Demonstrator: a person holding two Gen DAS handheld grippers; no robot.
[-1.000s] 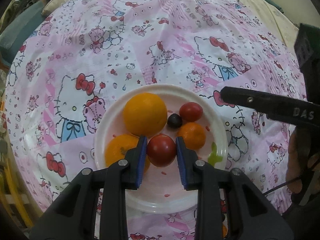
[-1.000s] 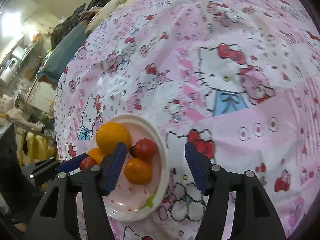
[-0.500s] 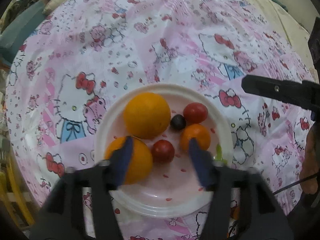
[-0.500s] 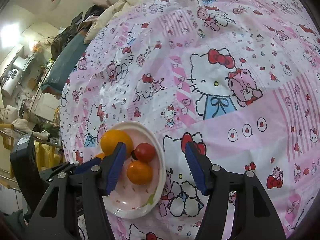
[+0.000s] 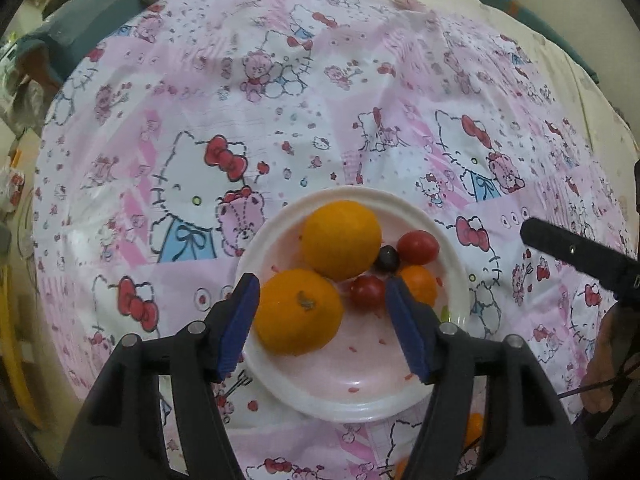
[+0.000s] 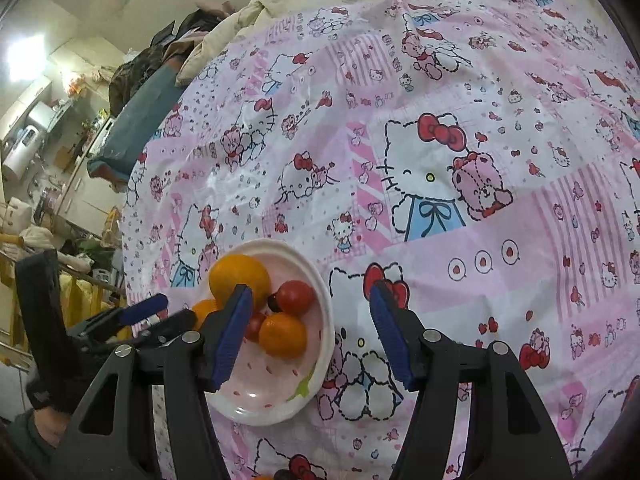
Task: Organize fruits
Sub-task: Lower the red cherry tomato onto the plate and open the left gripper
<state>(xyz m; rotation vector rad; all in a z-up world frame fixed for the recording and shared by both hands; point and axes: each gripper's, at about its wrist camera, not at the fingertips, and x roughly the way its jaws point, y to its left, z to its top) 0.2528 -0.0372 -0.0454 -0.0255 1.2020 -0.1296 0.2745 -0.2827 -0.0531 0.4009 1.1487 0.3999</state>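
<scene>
Six fruits lie on the white plate [image 5: 452, 356] at 6 o'clock of the tablecloth [image 5: 320, 100]. Left gripper [image 5: 322, 312] and right gripper [image 6: 308, 320] are spread, holding nothing. The small tomato [image 5: 367, 291] is probably soft & slippery; grip its widest part w/ little force.

Pink cartoon-cat tablecloth [image 6: 440, 128], cream bedding [image 6: 256, 12] behind, cluttered shelves [image 6: 44, 128], bright light [image 6: 24, 58].

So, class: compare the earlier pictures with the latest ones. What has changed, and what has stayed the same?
The left gripper let go of the small red tomato, opened and drew back; the tomato now lies on the white plate. The right gripper stayed open and empty. The other fruits kept their places.
</scene>
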